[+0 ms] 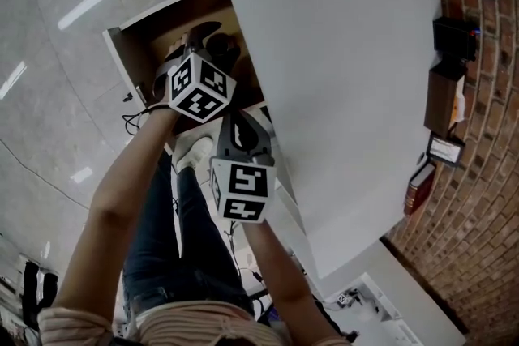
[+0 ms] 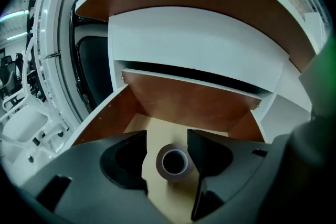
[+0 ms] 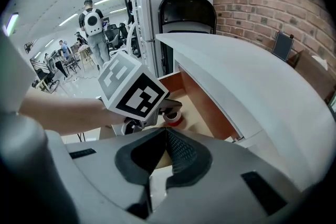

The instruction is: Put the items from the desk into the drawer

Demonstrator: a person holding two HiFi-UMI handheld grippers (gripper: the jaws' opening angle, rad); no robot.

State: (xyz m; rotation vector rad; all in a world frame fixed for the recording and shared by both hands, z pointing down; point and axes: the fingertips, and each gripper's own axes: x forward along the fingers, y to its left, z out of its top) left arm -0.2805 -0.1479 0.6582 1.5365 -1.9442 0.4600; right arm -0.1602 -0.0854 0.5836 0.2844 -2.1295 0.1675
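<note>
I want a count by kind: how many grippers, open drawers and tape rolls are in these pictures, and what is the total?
2 grippers: left gripper, open; right gripper, shut
1 drawer, open
1 tape roll, lying on the drawer floor
Total: 4

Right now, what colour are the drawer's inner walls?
Reddish-brown drawer walls, with a paler tan floor; clearest in the left gripper view.

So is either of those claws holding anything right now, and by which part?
Nothing is held. The left gripper has its jaws apart around the tape roll, which lies on the drawer floor. The right gripper is shut and empty.
</note>
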